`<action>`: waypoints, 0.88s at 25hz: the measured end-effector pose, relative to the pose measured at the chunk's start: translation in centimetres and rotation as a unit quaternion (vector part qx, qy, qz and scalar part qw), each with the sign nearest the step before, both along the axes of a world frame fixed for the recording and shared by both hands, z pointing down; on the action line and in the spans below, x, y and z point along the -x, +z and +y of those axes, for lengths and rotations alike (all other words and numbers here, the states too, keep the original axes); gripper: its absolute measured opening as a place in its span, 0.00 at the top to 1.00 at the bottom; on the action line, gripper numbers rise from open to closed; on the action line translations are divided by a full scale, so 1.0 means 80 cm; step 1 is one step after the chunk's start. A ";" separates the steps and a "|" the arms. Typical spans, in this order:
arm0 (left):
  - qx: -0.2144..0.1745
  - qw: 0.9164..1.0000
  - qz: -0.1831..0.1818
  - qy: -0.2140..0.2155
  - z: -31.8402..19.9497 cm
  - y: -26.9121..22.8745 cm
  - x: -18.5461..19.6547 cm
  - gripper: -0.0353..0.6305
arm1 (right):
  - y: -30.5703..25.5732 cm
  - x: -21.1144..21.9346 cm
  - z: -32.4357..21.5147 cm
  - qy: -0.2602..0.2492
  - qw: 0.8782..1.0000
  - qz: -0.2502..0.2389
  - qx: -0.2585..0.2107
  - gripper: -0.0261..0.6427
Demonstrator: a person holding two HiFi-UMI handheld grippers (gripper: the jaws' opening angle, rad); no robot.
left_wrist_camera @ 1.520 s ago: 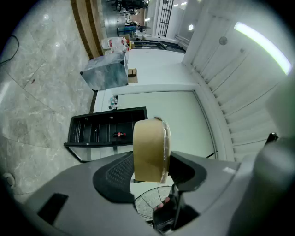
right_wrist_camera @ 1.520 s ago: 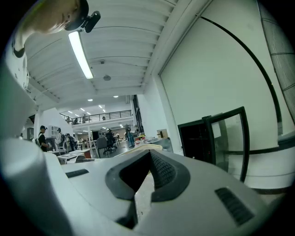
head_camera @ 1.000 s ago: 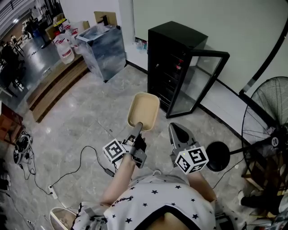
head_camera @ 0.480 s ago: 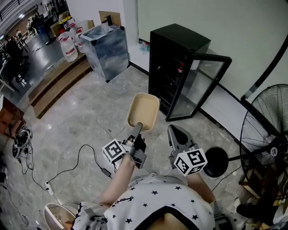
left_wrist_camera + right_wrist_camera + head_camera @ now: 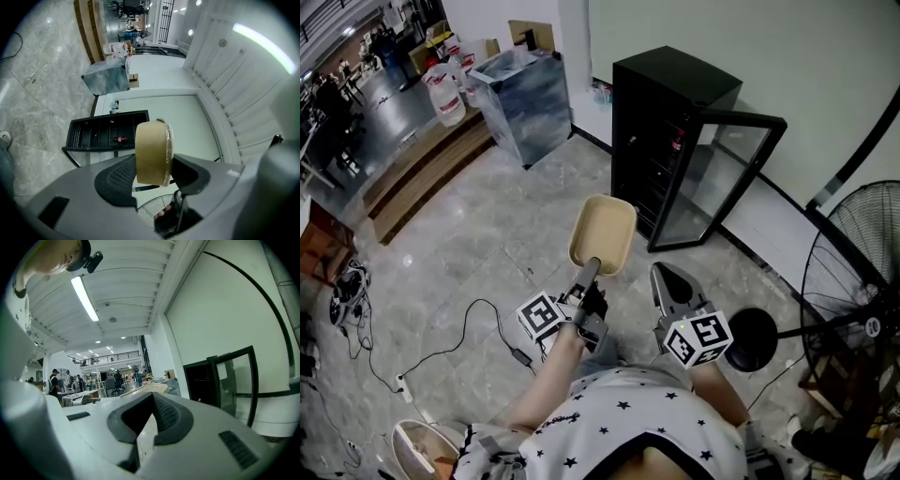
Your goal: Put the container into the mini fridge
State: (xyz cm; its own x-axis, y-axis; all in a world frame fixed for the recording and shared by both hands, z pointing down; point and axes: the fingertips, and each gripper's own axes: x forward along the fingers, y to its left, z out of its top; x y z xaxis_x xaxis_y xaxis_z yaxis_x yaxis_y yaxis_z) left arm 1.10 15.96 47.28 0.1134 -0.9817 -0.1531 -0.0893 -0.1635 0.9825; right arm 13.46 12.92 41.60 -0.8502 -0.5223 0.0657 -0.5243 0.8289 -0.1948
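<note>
the left gripper [image 5: 588, 269] is clamped on the beige container [image 5: 602, 234]; the right gripper [image 5: 667, 274] is closed, empty.

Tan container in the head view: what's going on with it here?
A person holds a gripper in each hand. The left gripper is clamped on the tan container, held out above the floor, short of the black mini fridge, whose glass door stands open. The right gripper is empty, jaws together. Nothing is inside yet.
</note>
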 end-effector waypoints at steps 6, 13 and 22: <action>0.006 1.000 0.005 -0.001 -0.027 0.009 0.013 0.60 | 0.005 0.010 -0.024 0.001 1.000 0.006 -0.001 0.97; 0.001 1.000 0.005 0.011 -0.092 0.012 0.041 0.60 | 0.012 0.039 -0.085 0.012 1.000 0.012 -0.002 0.97; 0.009 0.999 0.001 0.031 -0.182 0.010 0.103 0.60 | 0.001 0.096 -0.175 0.031 0.999 0.008 0.004 0.97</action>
